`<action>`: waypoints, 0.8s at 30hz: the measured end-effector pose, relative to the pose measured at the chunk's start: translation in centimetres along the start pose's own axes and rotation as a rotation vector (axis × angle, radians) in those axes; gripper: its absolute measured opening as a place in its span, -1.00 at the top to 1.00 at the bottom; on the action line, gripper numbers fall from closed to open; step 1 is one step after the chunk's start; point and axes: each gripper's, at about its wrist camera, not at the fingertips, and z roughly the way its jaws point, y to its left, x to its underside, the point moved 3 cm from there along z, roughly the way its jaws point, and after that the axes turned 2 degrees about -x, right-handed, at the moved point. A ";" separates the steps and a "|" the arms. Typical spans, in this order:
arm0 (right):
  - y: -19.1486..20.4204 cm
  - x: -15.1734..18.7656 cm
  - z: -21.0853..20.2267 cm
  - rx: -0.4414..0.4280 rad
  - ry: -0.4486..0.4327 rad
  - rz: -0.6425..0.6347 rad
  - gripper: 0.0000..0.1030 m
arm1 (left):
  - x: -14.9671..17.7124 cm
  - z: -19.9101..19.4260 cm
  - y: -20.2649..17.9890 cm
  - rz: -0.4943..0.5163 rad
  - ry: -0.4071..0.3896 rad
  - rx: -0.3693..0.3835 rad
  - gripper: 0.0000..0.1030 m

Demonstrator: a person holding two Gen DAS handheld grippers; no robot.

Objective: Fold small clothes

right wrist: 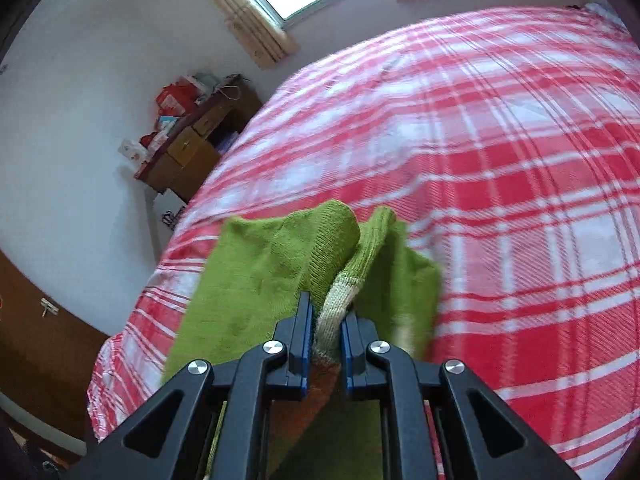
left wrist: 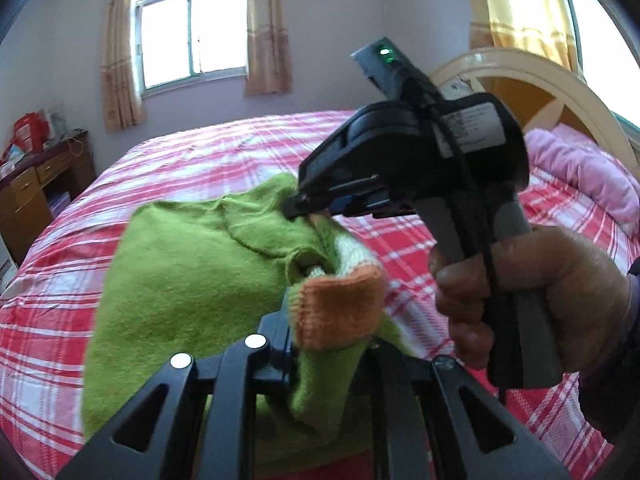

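Note:
A small green knitted sweater [left wrist: 192,272] with an orange cuff [left wrist: 340,308] and a white stripe hangs over the red-and-white plaid bed sheet [left wrist: 200,152]. My left gripper [left wrist: 328,332] is shut on it near the cuff, and cloth covers most of both fingers. A hand [left wrist: 540,300] holds my right gripper [left wrist: 294,211], whose tips pinch the sweater's far edge. In the right wrist view, the right gripper [right wrist: 328,320] is shut on a bunched green and white fold of the sweater [right wrist: 260,272], which drapes onto the sheet [right wrist: 500,160].
A pink quilt [left wrist: 580,168] lies by the cream headboard [left wrist: 520,76] at the right. A cluttered wooden desk [left wrist: 32,196] stands past the bed's far left corner, also seen as the desk [right wrist: 192,148] in the right wrist view. Curtained windows are behind.

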 end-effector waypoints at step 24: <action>4.7 8.2 -12.1 0.026 -0.146 -0.110 -0.26 | 5.5 -8.2 10.8 -0.233 0.041 0.076 -0.37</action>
